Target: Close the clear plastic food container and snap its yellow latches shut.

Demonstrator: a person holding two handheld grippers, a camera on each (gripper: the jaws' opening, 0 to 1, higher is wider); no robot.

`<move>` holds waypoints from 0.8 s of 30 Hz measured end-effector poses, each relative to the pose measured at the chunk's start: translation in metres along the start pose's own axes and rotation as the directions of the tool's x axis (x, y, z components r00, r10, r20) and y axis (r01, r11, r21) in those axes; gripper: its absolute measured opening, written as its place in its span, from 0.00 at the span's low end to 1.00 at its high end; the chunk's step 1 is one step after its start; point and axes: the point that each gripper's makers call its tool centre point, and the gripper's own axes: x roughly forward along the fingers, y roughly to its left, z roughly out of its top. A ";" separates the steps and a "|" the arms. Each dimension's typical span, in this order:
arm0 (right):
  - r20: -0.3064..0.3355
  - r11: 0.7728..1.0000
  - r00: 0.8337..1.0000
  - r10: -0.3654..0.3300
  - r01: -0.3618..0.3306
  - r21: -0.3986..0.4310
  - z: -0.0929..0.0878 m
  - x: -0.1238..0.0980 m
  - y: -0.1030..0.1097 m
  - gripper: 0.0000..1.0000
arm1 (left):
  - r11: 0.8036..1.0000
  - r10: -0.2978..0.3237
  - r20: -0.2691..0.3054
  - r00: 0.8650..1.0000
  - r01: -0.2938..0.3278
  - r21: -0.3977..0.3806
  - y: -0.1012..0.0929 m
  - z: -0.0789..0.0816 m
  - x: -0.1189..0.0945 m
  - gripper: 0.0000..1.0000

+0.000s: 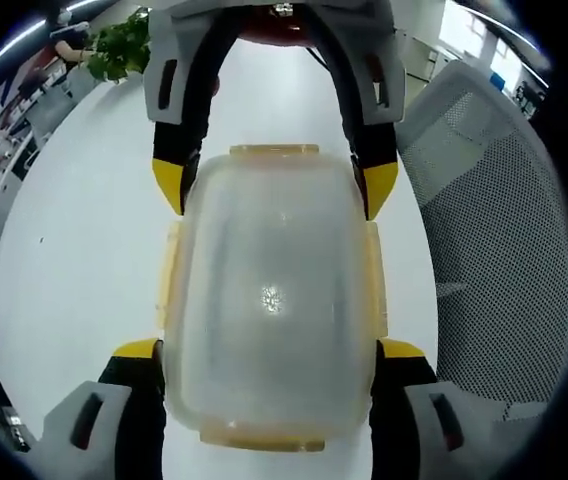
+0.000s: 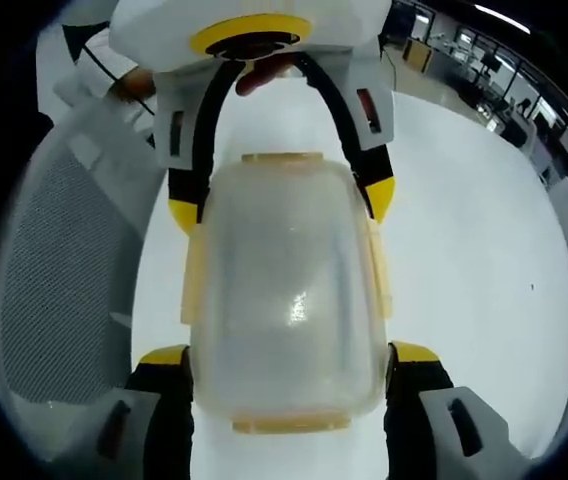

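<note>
The clear plastic food container [image 1: 269, 290] lies on the white table [image 1: 74, 250] with its lid on and pale yellow latches [image 1: 169, 270] along its edges. My left gripper [image 1: 269, 350] straddles its near end, yellow-tipped jaws pressed against both sides. The right gripper [image 1: 274, 188] reaches in from the top of that view and clamps the far end. In the right gripper view the container [image 2: 289, 290] sits between my right gripper [image 2: 289, 355] at the bottom and the left gripper [image 2: 282, 205] at the top. Whether the latches are snapped down is unclear.
A grey mesh office chair [image 1: 494, 230] stands close beside the table, also seen in the right gripper view [image 2: 64, 270]. A green plant [image 1: 119, 45] sits at the table's far end. A person's hand [image 2: 264, 75] holds the left gripper. Bare white table [image 2: 474, 260] spreads around the container.
</note>
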 end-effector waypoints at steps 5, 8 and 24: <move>-0.001 1.000 1.000 -0.003 0.003 0.004 0.001 0.001 -0.005 0.79 | 1.000 0.000 0.016 1.000 0.000 0.002 0.006 -0.001 -0.001 0.85; -0.002 1.000 1.000 -0.006 0.006 0.008 0.002 0.002 -0.009 0.79 | 1.000 -0.002 0.021 1.000 0.002 0.005 0.009 -0.001 -0.001 0.85; -0.013 1.000 1.000 0.007 -0.007 -0.002 0.003 0.004 -0.020 0.80 | 1.000 0.000 0.021 1.000 0.000 -0.013 0.019 -0.003 0.001 0.86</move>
